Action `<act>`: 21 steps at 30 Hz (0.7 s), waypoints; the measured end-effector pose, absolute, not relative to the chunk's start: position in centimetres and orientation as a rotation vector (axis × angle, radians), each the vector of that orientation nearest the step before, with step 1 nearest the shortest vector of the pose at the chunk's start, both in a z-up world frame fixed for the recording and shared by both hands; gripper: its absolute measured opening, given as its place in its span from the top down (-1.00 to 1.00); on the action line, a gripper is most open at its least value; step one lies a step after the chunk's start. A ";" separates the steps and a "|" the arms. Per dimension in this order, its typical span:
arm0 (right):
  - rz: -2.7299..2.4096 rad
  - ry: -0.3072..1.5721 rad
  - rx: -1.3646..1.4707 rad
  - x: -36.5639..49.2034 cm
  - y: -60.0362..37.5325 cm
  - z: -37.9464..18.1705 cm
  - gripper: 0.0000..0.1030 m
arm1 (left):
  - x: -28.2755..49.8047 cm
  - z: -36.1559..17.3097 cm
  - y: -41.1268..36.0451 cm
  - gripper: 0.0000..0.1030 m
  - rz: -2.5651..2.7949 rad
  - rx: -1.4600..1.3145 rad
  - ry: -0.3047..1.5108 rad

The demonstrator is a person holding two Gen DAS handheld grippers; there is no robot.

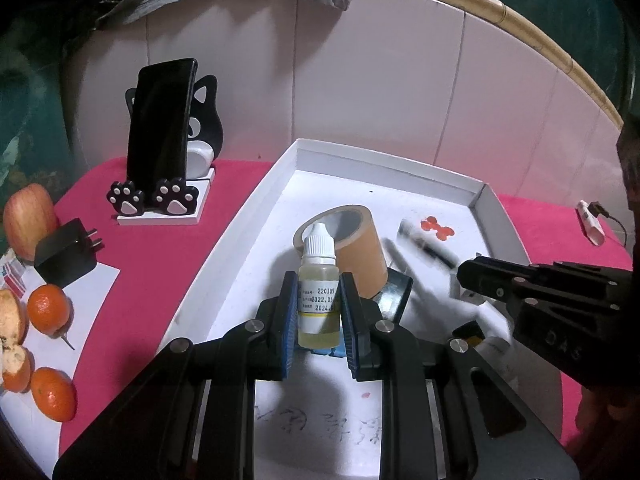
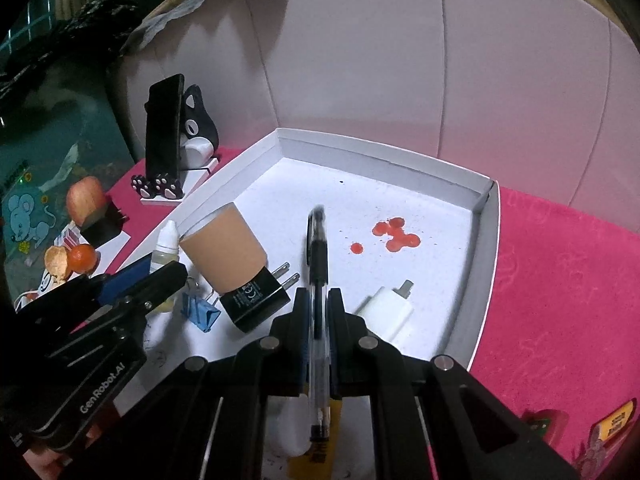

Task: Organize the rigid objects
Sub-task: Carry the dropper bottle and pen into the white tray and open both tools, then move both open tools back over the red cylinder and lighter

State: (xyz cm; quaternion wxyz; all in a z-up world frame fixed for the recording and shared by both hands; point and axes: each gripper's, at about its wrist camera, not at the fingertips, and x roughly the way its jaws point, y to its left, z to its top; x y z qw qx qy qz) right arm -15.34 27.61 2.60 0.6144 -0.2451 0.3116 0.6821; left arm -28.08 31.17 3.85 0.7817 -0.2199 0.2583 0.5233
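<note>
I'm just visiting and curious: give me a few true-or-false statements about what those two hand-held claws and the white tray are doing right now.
1. The left gripper is shut on a small dropper bottle. True.
2. The right gripper holds a blue clip. False: it is shut on a pen; the blue clip lies in the tray.
3. The roll of tape is in the white tray. True.
4. The phone lies flat in the tray. False: it stands on a cat-shaped stand outside the tray.
5. Red stains mark the tray floor. True.
</note>
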 end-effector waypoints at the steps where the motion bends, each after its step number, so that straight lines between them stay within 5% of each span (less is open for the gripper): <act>1: 1.578 0.720 -0.563 -15.4 27.6 2.6 0.85 | -28.1 3.9 31.1 0.62 1.134 -0.476 0.559; 6: 1.577 0.689 -0.553 -15.6 27.0 3.0 0.80 | -28.3 4.3 30.8 0.39 1.159 -0.467 0.557; 8: 1.569 0.668 -0.549 -15.6 26.5 3.2 0.27 | -28.5 4.6 30.5 -0.47 1.183 -0.460 0.549; 10: 1.552 0.633 -0.532 -15.4 25.7 3.6 -0.42 | -29.2 5.1 30.1 -0.64 1.239 -0.449 0.524; 12: 1.554 0.620 -0.515 -15.1 25.1 4.0 -0.80 | -30.0 5.4 29.9 -0.67 1.253 -0.464 0.503; 21: 1.498 0.499 -0.486 -15.0 21.6 5.6 -1.00 | -30.9 6.9 27.7 -0.67 1.319 -0.432 0.486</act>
